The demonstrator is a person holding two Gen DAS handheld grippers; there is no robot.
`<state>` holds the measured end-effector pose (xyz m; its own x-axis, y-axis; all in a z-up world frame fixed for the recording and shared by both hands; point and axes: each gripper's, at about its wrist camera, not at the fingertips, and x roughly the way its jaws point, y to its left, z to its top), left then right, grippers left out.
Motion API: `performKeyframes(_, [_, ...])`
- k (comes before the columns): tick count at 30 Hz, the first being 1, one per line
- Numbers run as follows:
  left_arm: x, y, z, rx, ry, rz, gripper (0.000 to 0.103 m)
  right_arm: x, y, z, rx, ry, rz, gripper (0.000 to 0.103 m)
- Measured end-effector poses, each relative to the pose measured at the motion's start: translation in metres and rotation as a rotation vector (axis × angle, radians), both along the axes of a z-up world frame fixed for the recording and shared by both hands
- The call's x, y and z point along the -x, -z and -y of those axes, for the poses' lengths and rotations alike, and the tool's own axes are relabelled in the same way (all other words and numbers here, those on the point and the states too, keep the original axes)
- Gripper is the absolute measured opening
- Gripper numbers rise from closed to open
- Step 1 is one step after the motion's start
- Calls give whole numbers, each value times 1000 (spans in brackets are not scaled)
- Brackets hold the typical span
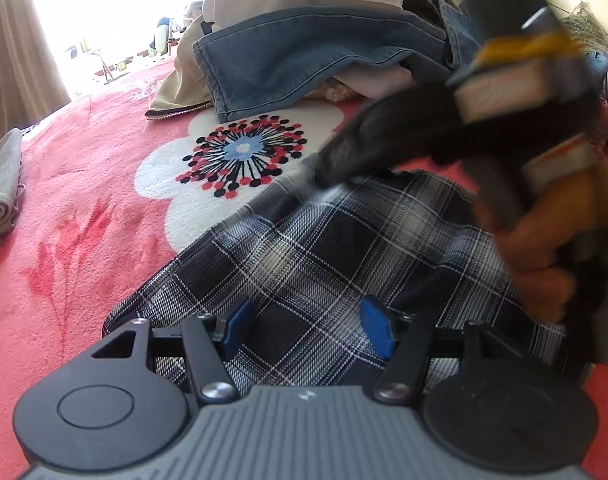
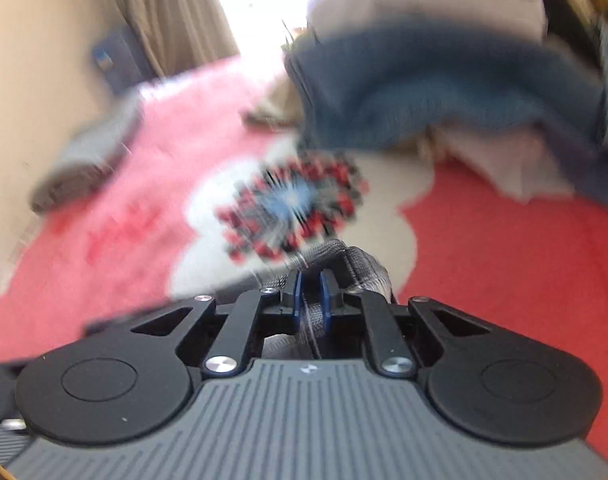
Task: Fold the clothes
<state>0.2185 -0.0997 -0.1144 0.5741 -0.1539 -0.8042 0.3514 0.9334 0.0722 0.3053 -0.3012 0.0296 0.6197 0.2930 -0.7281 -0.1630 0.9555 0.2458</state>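
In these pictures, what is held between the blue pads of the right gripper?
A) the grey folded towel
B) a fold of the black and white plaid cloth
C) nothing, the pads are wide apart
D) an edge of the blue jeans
B: in the right wrist view the right gripper has its pads nearly together on a bunched fold of the plaid cloth, while the jeans lie farther back on the pile.

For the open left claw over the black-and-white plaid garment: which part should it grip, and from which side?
Probably the plaid garment's near-left corner, by the left claw's base. There the fabric ends in a free edge on the pink floral blanket, so one finger can slide under from the blanket side. The right claw already pinches plaid cloth.
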Motion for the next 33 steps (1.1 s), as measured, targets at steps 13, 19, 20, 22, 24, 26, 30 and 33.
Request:
performKeyframes(13, [-3,-2,-12,0,-10,4,66,31,-38,48,-66,81,20,11])
performKeyframes(19, [-4,-8,-22,0,-35,34,65,87,-54,62,-57,28,-7,11])
performKeyframes(20, [-3,-9,-24,4,-41,35,65,93,-54,61,-44,15,-14,11])
performKeyframes(22, [-3,-10,-32,25,-58,30,64,101,-50,55,-11,-18,-29,11])
performKeyframes(24, [-6,-8,-40,61,-61,23,64,102,-39,49,43,-28,-71,11])
performKeyframes(26, [-6,-8,-47,95,-46,28,64,99,-24,44,121,-32,-106,11])
performKeyframes(30, [-2,-16,-70,195,-19,38,62,102,-45,43,128,1,-122,13])
performKeyframes(33, [1,-20,-88,222,8,61,62,120,-70,37,119,-27,-148,13])
